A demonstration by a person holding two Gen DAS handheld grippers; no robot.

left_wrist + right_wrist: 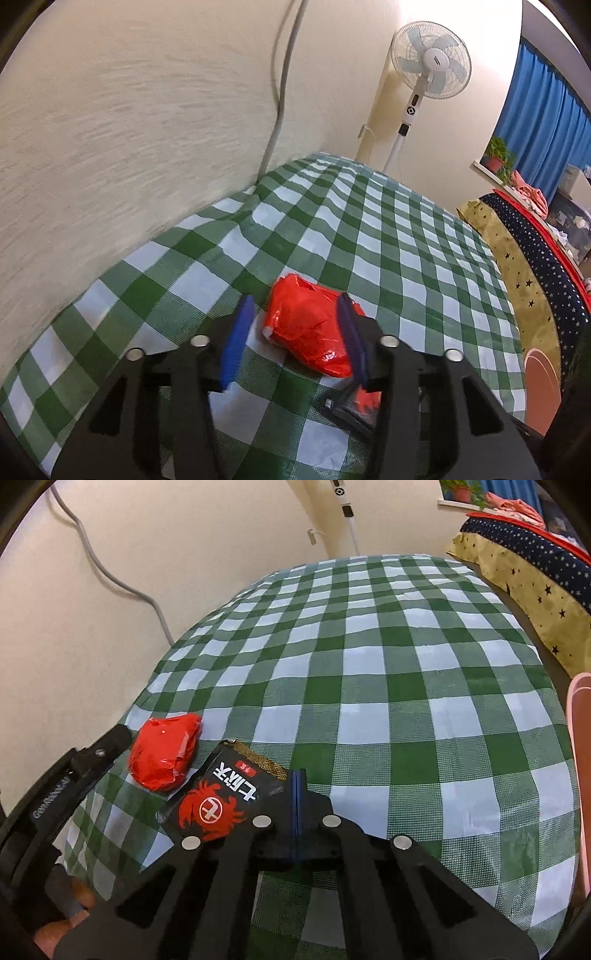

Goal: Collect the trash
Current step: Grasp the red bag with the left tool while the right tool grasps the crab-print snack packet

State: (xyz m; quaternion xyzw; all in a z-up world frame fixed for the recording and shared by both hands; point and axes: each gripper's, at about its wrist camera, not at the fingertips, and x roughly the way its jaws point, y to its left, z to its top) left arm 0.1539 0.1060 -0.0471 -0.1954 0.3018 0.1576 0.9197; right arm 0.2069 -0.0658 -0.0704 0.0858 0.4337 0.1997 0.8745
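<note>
While both cameras look across it, the bench (406,686) fills most of what I see: one flat surface under a woven green-and-white checked cloth, lightly rippled near the wall. Past its far edge stands one white pedestal fan (430,61) with pale blue blades, and to the side I count one bed (532,266) draped in gold and navy star-print fabric with a red trim.

Two pieces of trash lie on the cloth, near the front edge on the wall side. The larger is one crumpled red plastic bag (164,753), a glossy, lumpy wad with creases; its long axis runs from the front edge towards the far end of the bench. The other is one flat black snack packet (218,805) with a red crab emblem, white characters and a gold-patterned top strip. It lies just beside the bag, its long axis running diagonally away from me, the gold strip at the far end.

My left claw (295,332) stands released, its two blue pads spread on either side of the red bag; I cannot tell whether they touch it. My right claw (297,786) is clenched, its blue pads pressed together with nothing visible between them, just beside the packet's right edge.
</note>
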